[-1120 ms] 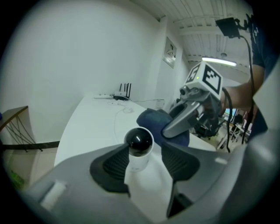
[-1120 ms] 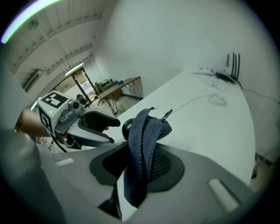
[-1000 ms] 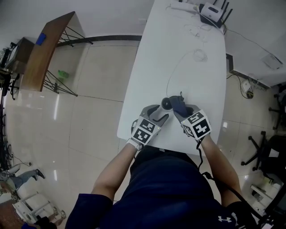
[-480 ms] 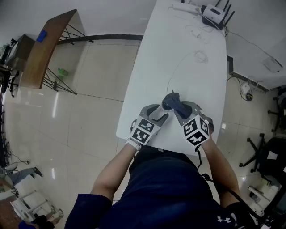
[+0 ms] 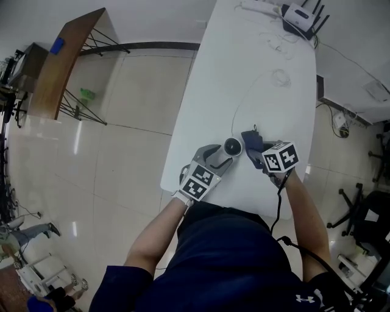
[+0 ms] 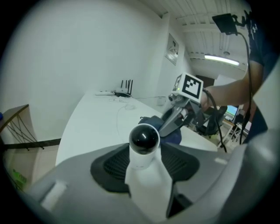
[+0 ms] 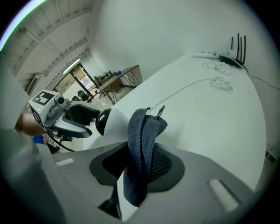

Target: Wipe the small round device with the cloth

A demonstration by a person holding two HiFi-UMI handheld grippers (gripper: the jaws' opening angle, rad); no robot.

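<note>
Left gripper view shows the small round device (image 6: 144, 151) — white, with a glossy black face.

Long white table (image 5: 201, 122). Well beyond the fingers (image 5: 214, 157), a coiled cable (image 5: 281, 77); farther still, at the far end, router (image 5: 303, 13) beside white strip (image 5: 251, 7).

small round device (image 6: 144, 139) is white with a shiny black face. cloth (image 7: 141, 144) is dark navy, kinda ribbed knit. left gripper (image 5: 228, 151) and right gripper (image 5: 255, 150) are both grey with black textured pads, each with a black-and-white square-marker cube. table (image 5: 262, 103) plain white, floor (image 5: 122, 134) glossy beige tile.
</note>
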